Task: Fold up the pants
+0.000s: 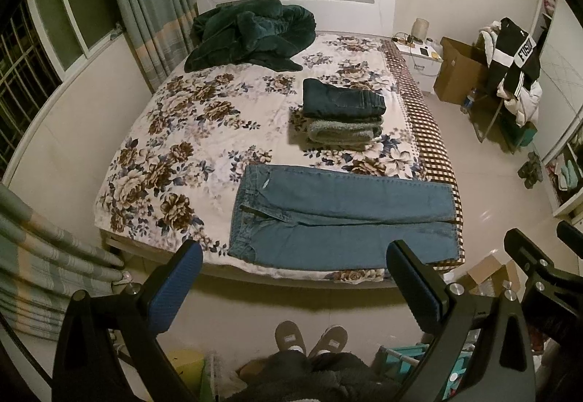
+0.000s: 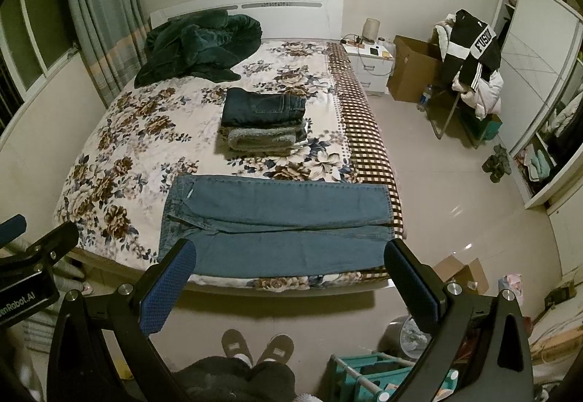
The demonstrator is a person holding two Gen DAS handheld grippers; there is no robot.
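Light blue jeans (image 1: 339, 216) (image 2: 277, 223) lie flat along the foot edge of the bed, waistband at the left, legs running right, one leg lying over the other. My left gripper (image 1: 295, 252) hangs open above the floor just short of the bed's foot, nothing between its blue-padded fingers (image 1: 175, 289). My right gripper (image 2: 288, 252) is likewise open and empty, held back from the jeans; its body also shows at the right edge of the left wrist view. A stack of folded clothes (image 1: 342, 114) (image 2: 264, 121) with dark jeans on top rests mid-bed.
The bed (image 1: 189, 132) has a floral blanket (image 2: 120, 161); a dark green blanket (image 1: 251, 34) is heaped at the headboard. A person's slippered feet (image 2: 257, 347) stand before the bed. A nightstand (image 2: 370, 65), cardboard box (image 2: 411, 68), clothes-laden chair (image 2: 470, 66) and wardrobe stand at right.
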